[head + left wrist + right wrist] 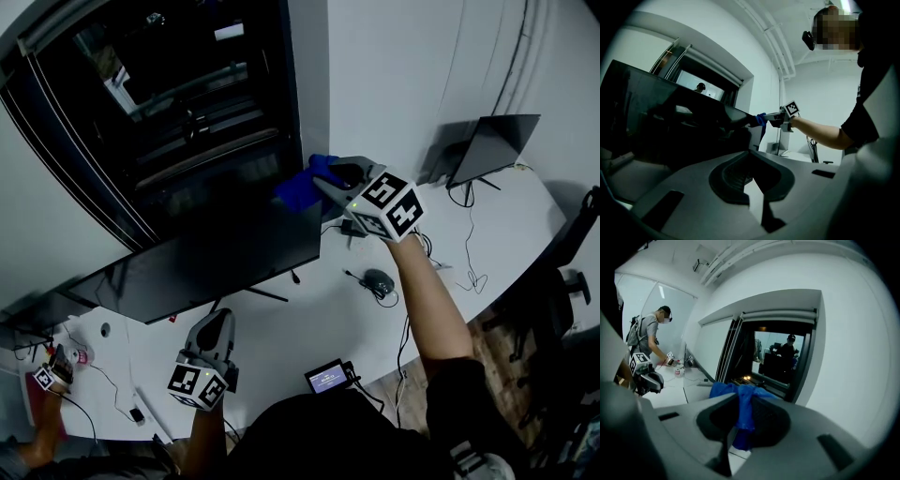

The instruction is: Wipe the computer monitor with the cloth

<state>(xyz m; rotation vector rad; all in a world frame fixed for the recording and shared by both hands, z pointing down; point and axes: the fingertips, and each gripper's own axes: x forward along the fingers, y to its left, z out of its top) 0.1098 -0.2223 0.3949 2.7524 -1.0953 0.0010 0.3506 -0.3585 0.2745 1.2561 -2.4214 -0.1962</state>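
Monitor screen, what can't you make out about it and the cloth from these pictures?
- Whether the blue cloth touches the monitor: in the head view, the right gripper and the cloth's own folds cover the contact spot.
- Dust or smears on the screen: too dark in the head and left gripper views.
- Text on the small display on the desk: too small in the head view.

white desk [309, 328] | mouse [379, 279] on it, right of middle | small lit-screen device [328, 378] at its near edge | dark window [187, 94] behind it
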